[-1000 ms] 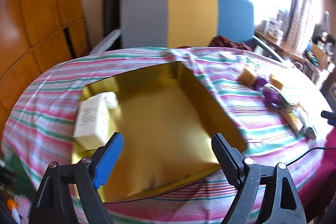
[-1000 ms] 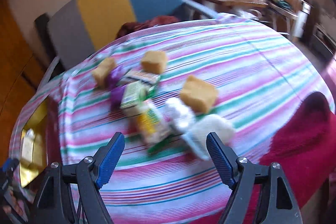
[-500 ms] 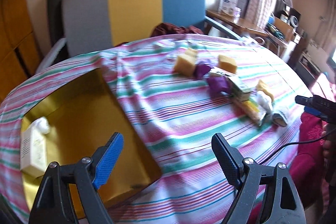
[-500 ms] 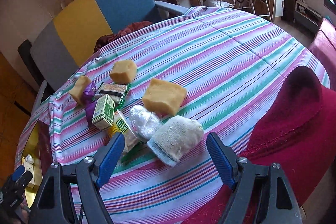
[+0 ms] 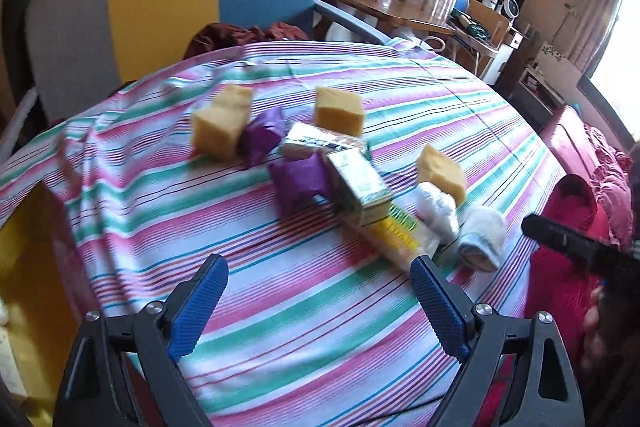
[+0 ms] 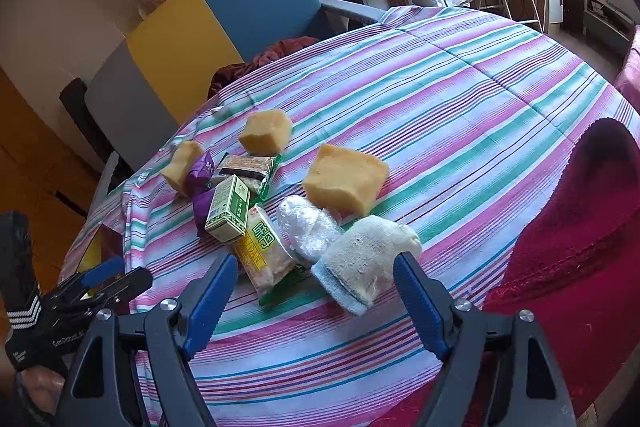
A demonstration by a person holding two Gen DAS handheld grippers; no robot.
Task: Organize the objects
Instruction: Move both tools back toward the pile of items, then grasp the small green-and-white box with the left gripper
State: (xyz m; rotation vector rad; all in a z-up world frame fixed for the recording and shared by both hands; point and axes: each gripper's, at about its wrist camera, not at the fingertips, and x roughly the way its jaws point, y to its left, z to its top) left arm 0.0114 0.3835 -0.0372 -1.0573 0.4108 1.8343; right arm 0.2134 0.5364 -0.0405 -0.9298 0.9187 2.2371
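Objects for organizing lay in a loose cluster on the striped worktop [image 6: 480, 99]: three yellow sponges, purple packets, a green box [image 6: 228, 209], a yellow snack pack [image 6: 262, 253], a clear plastic bundle [image 6: 308, 227] and a rolled white cloth [image 6: 364, 259]. The right gripper [image 6: 316, 291] hovered just near the cloth, fingers apart and empty. The left gripper [image 5: 318, 301] hung near the cluster's left side, fingers also apart. A yellow tray [image 5: 24, 267] sat at far left. The step looked like reaching for a pick; next, the right fingers would need to lower around the cloth and close.
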